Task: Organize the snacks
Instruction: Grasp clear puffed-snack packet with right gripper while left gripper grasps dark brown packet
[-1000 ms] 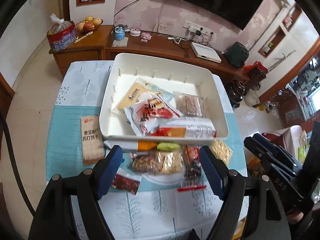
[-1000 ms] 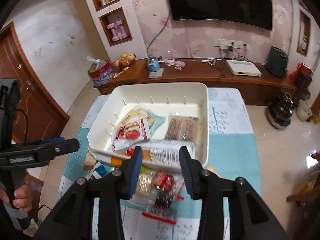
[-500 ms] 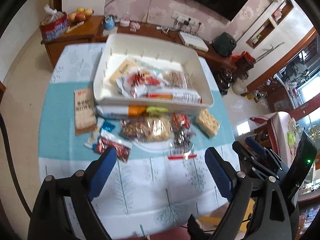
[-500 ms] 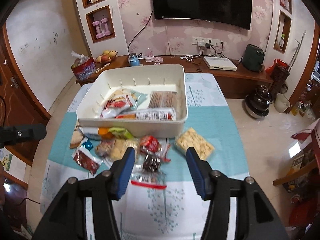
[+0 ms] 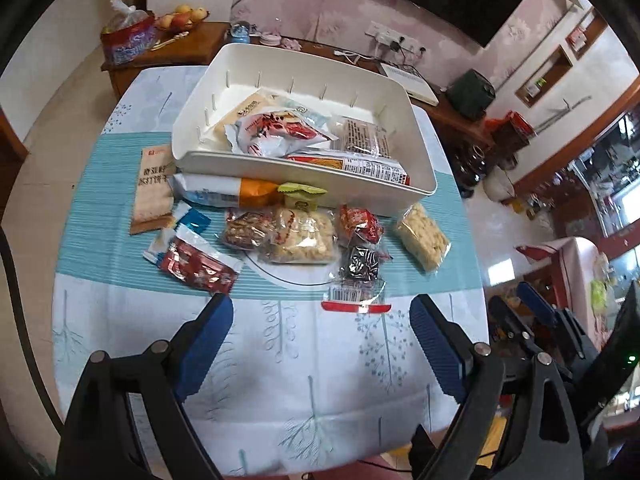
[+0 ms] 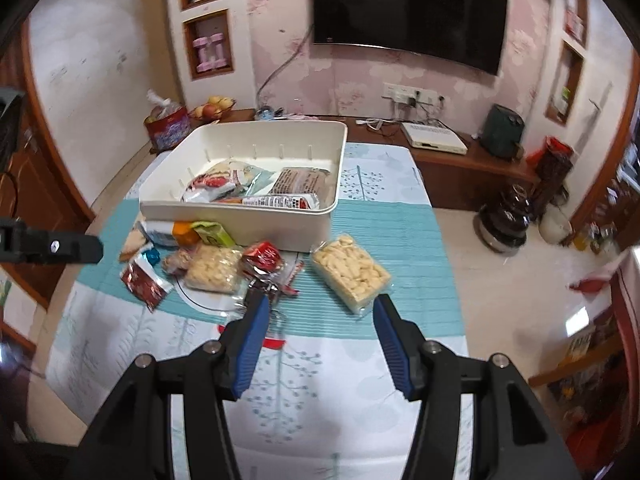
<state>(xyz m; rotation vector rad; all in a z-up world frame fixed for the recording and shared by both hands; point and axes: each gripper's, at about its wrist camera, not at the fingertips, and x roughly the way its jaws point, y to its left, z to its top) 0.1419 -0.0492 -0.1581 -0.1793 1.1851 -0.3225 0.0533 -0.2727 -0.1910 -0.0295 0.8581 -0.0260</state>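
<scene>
1. The white bin (image 5: 304,176) stands on the far half of the table (image 5: 280,360), on the teal band of the patterned cloth. It holds several packets: a red-and-white pouch (image 5: 276,134), a brown-printed clear packet (image 5: 362,140) and a long packet with a white label (image 5: 360,166) lying along the near wall.
2. Loose snacks lie in a row just in front of the bin's near wall. From the left of the left wrist view: a tan cracker sleeve (image 5: 154,192), a white-and-orange packet (image 5: 228,194) touching the bin wall, a green-topped sachet (image 5: 302,196), a dark red foil packet (image 5: 198,266), a clear bag of nuts (image 5: 248,230), a clear bag of pale puffed pieces (image 5: 300,238), a small red packet (image 5: 358,224), a dark packet with a barcode strip (image 5: 358,276) and, apart to the right, a clear tray of pale biscuits (image 5: 422,240).
3. The left gripper (image 5: 320,320) is held above the bare near part of the cloth, fingers spread wide, nothing between them. All packets lie beyond its fingertips.
4. The right gripper (image 6: 318,310) is over the near edge of the teal band with its fingers parted and empty. Its right fingertip sits just beside the near corner of the biscuit tray; contact cannot be confirmed. Its left fingertip overlaps the dark packet in the right wrist view.
5. Beyond the table stand a wooden sideboard (image 6: 440,160) and a wall-mounted television (image 6: 408,12).
</scene>
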